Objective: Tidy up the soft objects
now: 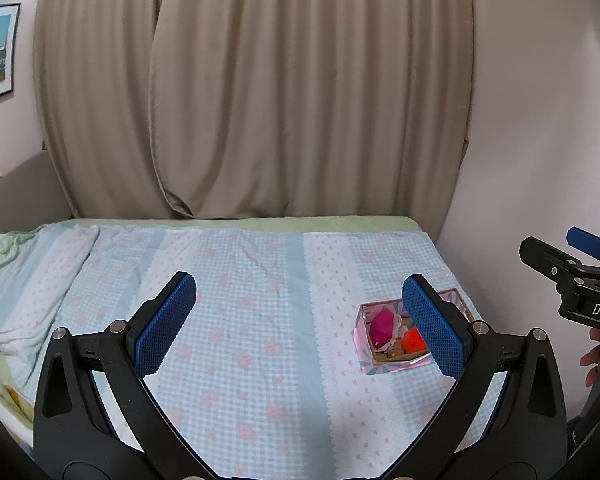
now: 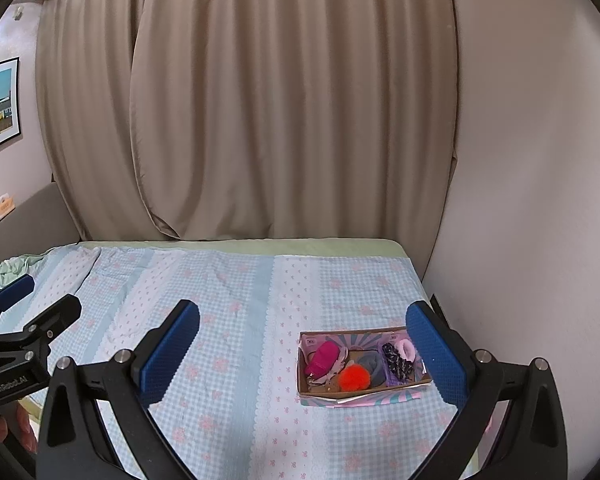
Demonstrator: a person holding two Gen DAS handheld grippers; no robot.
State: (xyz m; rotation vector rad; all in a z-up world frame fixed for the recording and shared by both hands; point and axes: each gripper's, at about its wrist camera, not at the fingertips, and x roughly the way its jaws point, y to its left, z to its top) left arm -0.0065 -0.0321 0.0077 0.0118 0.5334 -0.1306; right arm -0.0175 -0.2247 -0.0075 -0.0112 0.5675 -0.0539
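**A:** Cardboard, that's what the box (image 2: 364, 390) seems to be made of, with pink and teal printed flaps. It sits on the blue gingham bedspread (image 2: 228, 320) near the bed's right edge, close to the wall (image 2: 532, 200).

**B:** And the soft things are all inside it?

**A:** As far as either view shows. There's a magenta pouch (image 2: 322, 358), an orange pom-pom (image 2: 354, 377) touching it, a grey fabric piece (image 2: 372, 364) behind, then a dark patterned scrunchie (image 2: 396, 362) and a pale pink fluffy one (image 2: 405, 349) in the right-hand section. Nothing soft lies loose on the cover, apart from a green cloth (image 2: 4, 270) bunched at the far left.

**B:** What are the grippers doing?

**A:** The right gripper (image 2: 300, 354) hovers above the bed with its jaws spread wide and nothing between them. The left gripper (image 1: 300, 320) is equally wide and empty, with the box showing beside its right finger.

**B:** So what should the person mind?

**A:** The task looks nearly done, or at a check. If an item needs resettling, the right gripper is better placed. It should descend straight over one piece, pinch the fluff lightly, and keep clear of the thin box walls, which would likely shift or fold under a nudge.

**B:** Any risk?

**A:** The pom-pom and pouch touch, so a wide closing could snag both.
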